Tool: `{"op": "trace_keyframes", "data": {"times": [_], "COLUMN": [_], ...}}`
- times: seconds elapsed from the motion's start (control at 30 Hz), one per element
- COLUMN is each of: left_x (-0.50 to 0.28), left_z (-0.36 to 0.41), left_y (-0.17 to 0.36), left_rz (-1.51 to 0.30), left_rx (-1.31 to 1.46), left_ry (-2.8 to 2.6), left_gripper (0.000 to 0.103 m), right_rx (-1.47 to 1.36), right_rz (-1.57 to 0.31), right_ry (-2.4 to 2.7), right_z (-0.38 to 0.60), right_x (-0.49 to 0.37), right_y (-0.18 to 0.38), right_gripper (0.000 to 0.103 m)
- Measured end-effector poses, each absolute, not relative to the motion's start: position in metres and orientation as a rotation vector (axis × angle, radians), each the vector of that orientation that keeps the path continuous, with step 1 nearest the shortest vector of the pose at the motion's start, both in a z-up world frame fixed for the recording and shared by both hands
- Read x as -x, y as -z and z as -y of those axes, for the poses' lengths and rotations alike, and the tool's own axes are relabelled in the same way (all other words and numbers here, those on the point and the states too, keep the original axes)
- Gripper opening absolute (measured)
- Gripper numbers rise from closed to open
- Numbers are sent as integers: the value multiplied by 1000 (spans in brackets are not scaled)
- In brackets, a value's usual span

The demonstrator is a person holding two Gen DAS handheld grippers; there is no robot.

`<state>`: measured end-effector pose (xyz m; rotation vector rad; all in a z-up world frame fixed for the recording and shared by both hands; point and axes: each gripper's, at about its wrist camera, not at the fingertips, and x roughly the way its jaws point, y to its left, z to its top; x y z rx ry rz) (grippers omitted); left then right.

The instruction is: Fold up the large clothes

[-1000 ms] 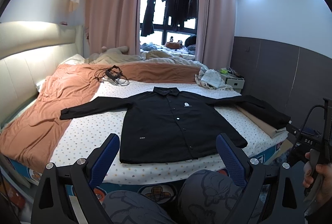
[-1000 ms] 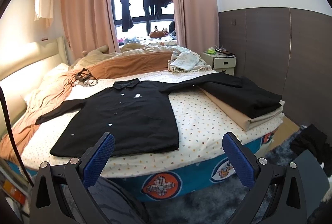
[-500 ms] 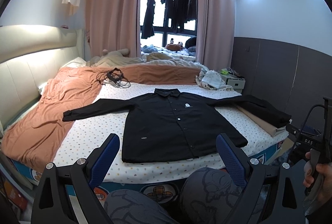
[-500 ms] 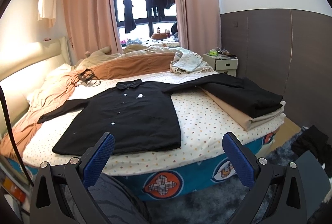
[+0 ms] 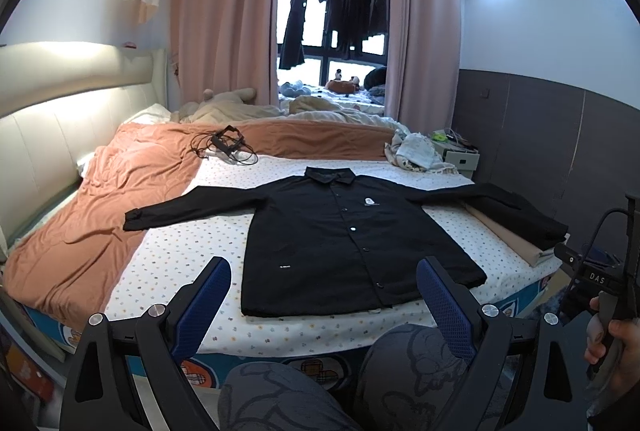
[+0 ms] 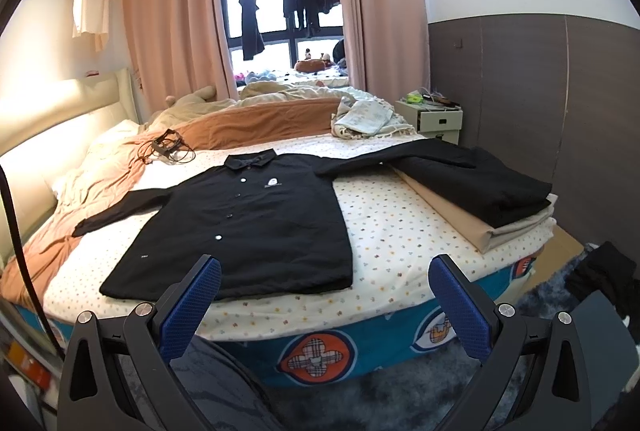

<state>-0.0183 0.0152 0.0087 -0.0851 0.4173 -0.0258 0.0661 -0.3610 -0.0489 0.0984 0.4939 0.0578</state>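
Note:
A black button-up jacket (image 5: 344, 231) (image 6: 248, 219) lies flat and face up on the bed's dotted sheet (image 5: 180, 255), sleeves spread out to both sides. Its right sleeve rests over a folded stack of clothes (image 6: 480, 187). My left gripper (image 5: 324, 291) hovers open in front of the bed's near edge, short of the jacket's hem, with nothing between its blue pads. My right gripper (image 6: 324, 295) is also open and empty, off the bed's foot edge to the right of the hem. In the left wrist view a hand holds the right gripper's body (image 5: 600, 283) at the far right.
A rust-brown blanket (image 5: 100, 215) covers the bed's left side and far end. A black cable bundle (image 5: 226, 147) lies near it. A white nightstand (image 6: 436, 119) stands by the dark wall panel. Dark clothes (image 6: 604, 279) lie on the floor at right. The person's knees (image 5: 320, 383) are below.
Both views have risen and tilted slightly, so the bed and jacket sit a little lower in the frames. The jacket has not moved and both grippers stay open.

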Motion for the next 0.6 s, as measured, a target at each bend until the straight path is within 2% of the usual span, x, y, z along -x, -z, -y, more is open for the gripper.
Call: {"op": "trace_keyframes", "data": {"times": [0.2,0.4,0.6], "left_x": [8,-2,-20], "left_z": [-30,-52,-82], "left_y": [-16,-26,-16], "left_rz": [-382,-377,-423], "left_rx": [101,111,164], "left_ry": [-16,-92,-158], "left_gripper": [94,94,94], "right_rx": [-77,-72,-68], "right_rz": [-464,-517,-500], "right_ry": [-102,-147,-220], "right_z": [348,313,273], "right_x": [-87,-140,-172], "right_y": [52,55,45], "right_gripper": [103,103,103]}}
